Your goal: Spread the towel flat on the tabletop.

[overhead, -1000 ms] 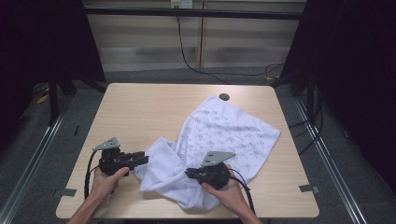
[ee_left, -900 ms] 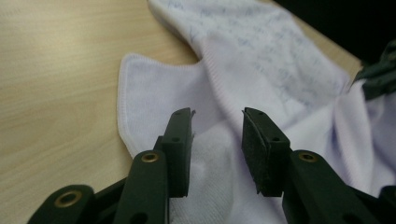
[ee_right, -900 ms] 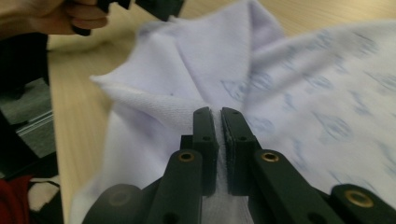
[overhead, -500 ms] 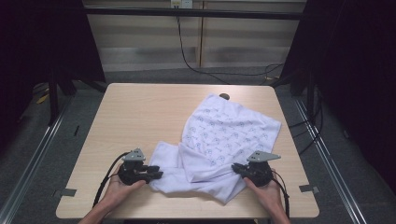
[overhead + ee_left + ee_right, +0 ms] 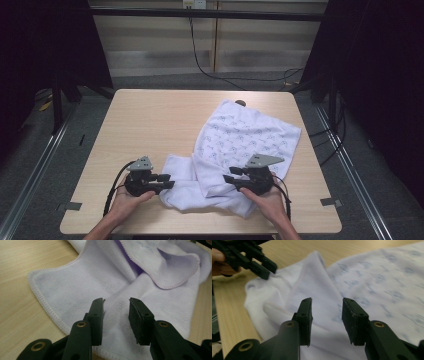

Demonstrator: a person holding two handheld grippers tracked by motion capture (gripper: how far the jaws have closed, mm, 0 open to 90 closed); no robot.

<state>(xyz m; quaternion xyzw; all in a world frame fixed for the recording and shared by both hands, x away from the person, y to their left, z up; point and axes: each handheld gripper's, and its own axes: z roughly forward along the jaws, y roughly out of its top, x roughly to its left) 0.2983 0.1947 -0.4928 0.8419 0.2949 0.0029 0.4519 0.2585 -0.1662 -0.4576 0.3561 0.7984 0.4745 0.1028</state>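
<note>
A white towel [image 5: 250, 135] with a faint blue print lies crumpled on the right half of the wooden table [image 5: 150, 120]. Its plain lower fold runs toward the near edge. My left gripper [image 5: 169, 181] points right at that fold's left end. In the left gripper view its jaws [image 5: 116, 301] stand open just above the towel [image 5: 87, 277], having just opened a little, with nothing pinched. My right gripper [image 5: 226, 179] points left over the fold's right part. Its jaws [image 5: 327, 301] have just been opening and are open above the towel [image 5: 387, 277], holding nothing. The left gripper [image 5: 265, 268] appears beyond them.
A small dark round thing [image 5: 240, 103] sits at the table's far edge beside the towel. Bare wood covers the left half and the far left of the table. Grey tape marks [image 5: 72, 205] sit near the front corners. Cables and rails run along the floor around the table.
The right gripper dragged the towel's lower fold to the right, then let go and came back left. The left gripper shifted right to the fold's left end. The fold now lies more spread out.
</note>
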